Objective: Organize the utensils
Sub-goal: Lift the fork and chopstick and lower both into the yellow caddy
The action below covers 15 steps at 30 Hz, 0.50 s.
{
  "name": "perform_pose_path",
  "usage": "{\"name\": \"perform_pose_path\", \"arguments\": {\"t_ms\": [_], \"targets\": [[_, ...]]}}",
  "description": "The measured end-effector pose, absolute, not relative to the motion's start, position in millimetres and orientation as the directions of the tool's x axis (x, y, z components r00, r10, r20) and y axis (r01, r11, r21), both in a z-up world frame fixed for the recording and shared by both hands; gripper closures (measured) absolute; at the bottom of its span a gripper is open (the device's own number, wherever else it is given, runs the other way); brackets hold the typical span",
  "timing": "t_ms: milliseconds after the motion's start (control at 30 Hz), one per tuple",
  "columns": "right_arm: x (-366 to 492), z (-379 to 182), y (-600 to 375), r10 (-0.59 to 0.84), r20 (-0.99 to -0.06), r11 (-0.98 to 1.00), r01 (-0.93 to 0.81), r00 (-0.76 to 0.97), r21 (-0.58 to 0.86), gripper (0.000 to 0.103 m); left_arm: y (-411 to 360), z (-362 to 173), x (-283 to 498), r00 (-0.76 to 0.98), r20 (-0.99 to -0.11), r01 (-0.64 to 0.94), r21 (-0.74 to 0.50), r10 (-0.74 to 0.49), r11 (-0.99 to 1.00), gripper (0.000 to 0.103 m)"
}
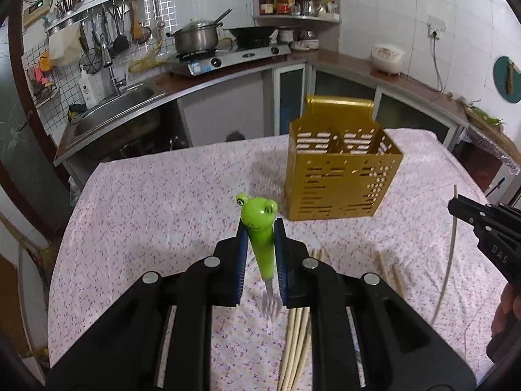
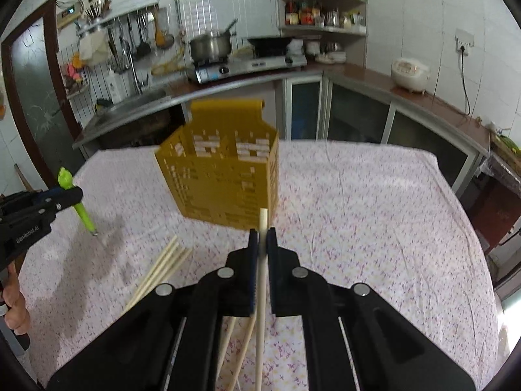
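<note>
My left gripper (image 1: 259,229) is shut on a green frog-handled fork (image 1: 260,231), held above the table with the tines pointing down toward me. It also shows in the right wrist view (image 2: 79,210) at the far left. My right gripper (image 2: 261,236) is shut on a single pale chopstick (image 2: 260,280), held nearly upright; in the left wrist view the gripper (image 1: 456,203) shows at the right edge. A gold perforated utensil holder (image 1: 342,176) stands on the table ahead of both grippers (image 2: 224,176). Several loose chopsticks (image 2: 159,270) lie on the cloth below.
The table has a pink floral cloth (image 1: 162,211). Behind it runs a kitchen counter with a sink (image 1: 117,110), a gas stove with a pot (image 1: 195,37), and a rice cooker (image 1: 387,57). The table's far edge lies just behind the holder.
</note>
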State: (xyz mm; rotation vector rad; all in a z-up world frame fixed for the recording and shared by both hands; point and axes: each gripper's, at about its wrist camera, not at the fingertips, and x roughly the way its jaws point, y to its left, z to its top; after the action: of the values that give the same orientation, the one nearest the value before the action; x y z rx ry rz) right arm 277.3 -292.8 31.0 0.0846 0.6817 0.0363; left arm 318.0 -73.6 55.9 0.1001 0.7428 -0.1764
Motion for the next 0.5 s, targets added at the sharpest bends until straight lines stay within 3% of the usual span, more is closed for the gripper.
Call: {"name": "perform_pose_path", "arguments": {"t_ms": [500], "targets": [[279,61,-296,0.049,-0.487,0.994,0.004,0.872,0.108,0.097,-76,81,322,0.749,-0.639,0.211,-0.019,-0.175,0.977,0.089]]}}
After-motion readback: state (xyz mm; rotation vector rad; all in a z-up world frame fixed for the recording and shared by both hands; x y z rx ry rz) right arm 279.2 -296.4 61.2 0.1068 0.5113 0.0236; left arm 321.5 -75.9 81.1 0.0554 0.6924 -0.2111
